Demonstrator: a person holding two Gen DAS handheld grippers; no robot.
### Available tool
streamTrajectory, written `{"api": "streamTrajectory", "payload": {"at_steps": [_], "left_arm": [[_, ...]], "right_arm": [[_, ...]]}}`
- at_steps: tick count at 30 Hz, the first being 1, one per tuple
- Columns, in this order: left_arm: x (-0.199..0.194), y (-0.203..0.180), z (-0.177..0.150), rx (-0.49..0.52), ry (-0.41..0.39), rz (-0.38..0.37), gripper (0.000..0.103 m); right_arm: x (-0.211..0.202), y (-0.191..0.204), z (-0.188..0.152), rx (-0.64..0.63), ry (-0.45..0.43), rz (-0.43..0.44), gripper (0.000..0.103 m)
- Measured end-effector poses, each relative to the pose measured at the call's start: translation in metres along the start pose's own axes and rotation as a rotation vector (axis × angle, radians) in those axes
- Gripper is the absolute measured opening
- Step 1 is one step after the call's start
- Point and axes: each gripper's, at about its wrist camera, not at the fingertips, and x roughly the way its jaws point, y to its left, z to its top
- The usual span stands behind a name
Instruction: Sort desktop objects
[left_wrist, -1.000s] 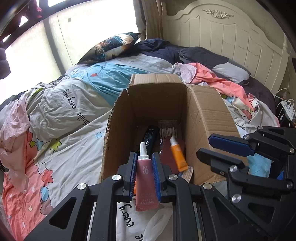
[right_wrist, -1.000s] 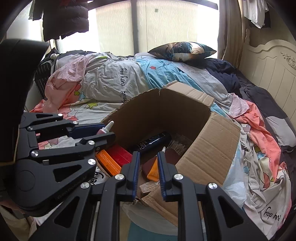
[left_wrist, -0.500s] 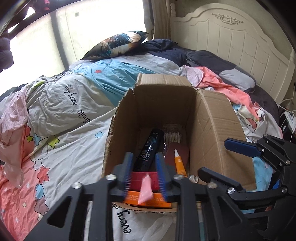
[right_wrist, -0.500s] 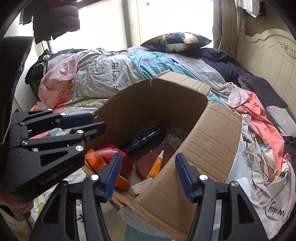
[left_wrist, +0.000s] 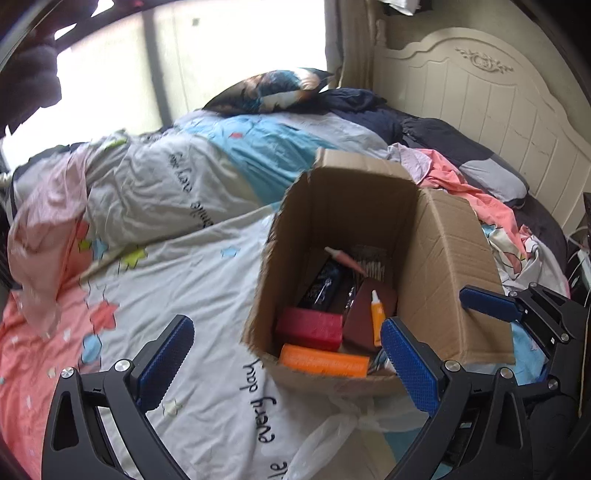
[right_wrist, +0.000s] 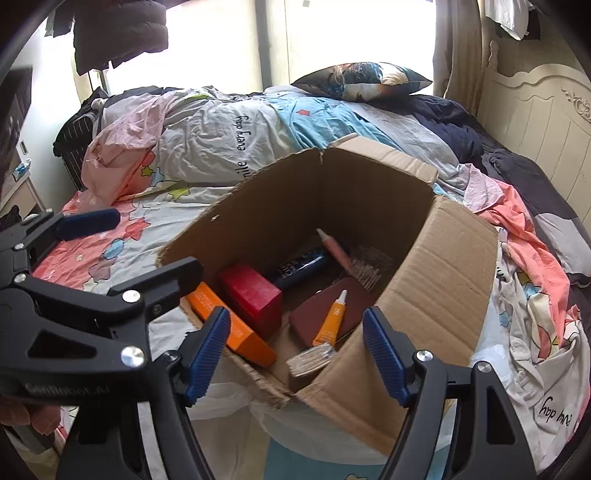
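On the bedsheet, print reads "smile every day".

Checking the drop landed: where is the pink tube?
The pink tube lies inside the cardboard box at its far end, across the dark bottle.

**Box mouth open, floor crowded**

Ahead of the right gripper, the cardboard box is open on top; its tall far wall and right flap hem the sides. Red box, orange carton, orange tube and pink tube cover its floor. Left gripper flanks it.
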Motion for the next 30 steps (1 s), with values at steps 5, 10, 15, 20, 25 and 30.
{"api": "streamTrajectory", "payload": {"at_steps": [5,10,15,20,25,30], "left_arm": [[-0.013,0.028,-0.017,-0.058,0.023,0.014,0.103],[-0.038,0.049,-0.034,-0.074,0.003,0.038,0.103],[-0.062,0.074,-0.051,-0.089,-0.012,0.049,0.103],[-0.086,0.102,-0.072,-0.071,-0.023,0.112,0.103],[-0.099,0.129,-0.097,-0.05,-0.001,0.145,0.103],[-0.107,0.154,-0.124,-0.106,-0.001,0.138,0.103]], "right_arm": [[-0.008,0.021,-0.003,-0.017,-0.014,-0.014,0.071],[-0.018,0.046,-0.009,-0.04,-0.022,-0.02,0.071],[-0.026,0.071,-0.012,-0.064,-0.029,-0.032,0.071],[-0.035,0.097,-0.012,-0.071,-0.047,-0.016,0.071],[-0.04,0.125,-0.018,-0.082,-0.064,0.01,0.071],[-0.035,0.15,-0.028,-0.088,-0.058,0.045,0.071]]}}
